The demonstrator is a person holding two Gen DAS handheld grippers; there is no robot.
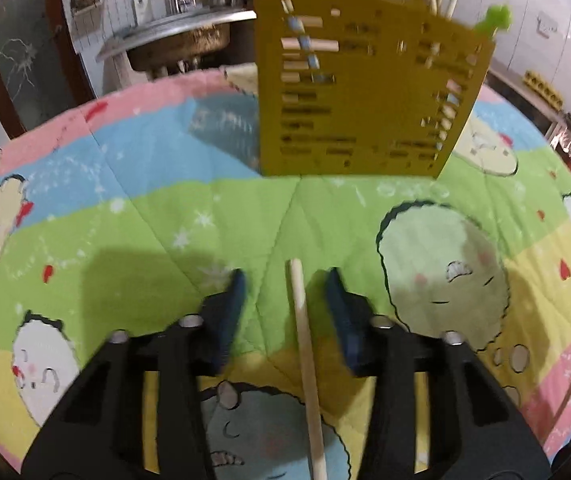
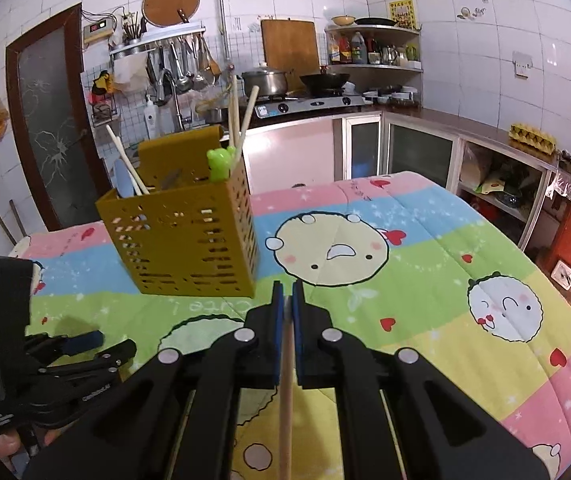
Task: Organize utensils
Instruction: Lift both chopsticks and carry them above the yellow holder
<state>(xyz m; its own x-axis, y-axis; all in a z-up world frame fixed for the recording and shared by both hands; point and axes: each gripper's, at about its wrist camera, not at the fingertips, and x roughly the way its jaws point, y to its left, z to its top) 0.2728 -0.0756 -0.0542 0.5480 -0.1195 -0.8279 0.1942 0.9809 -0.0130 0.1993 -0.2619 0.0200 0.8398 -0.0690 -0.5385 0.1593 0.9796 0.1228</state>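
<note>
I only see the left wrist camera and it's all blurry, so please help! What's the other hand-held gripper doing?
Observer: The right hand-held gripper is shut on a chopstick.
Operator: Is it over the holder?
Observer: No, it's in front of the holder, apart from it and lower than its rim.
Operator: What's the green blob sticking out?
Observer: A little green frog, topping something that stands in the holder.
</note>
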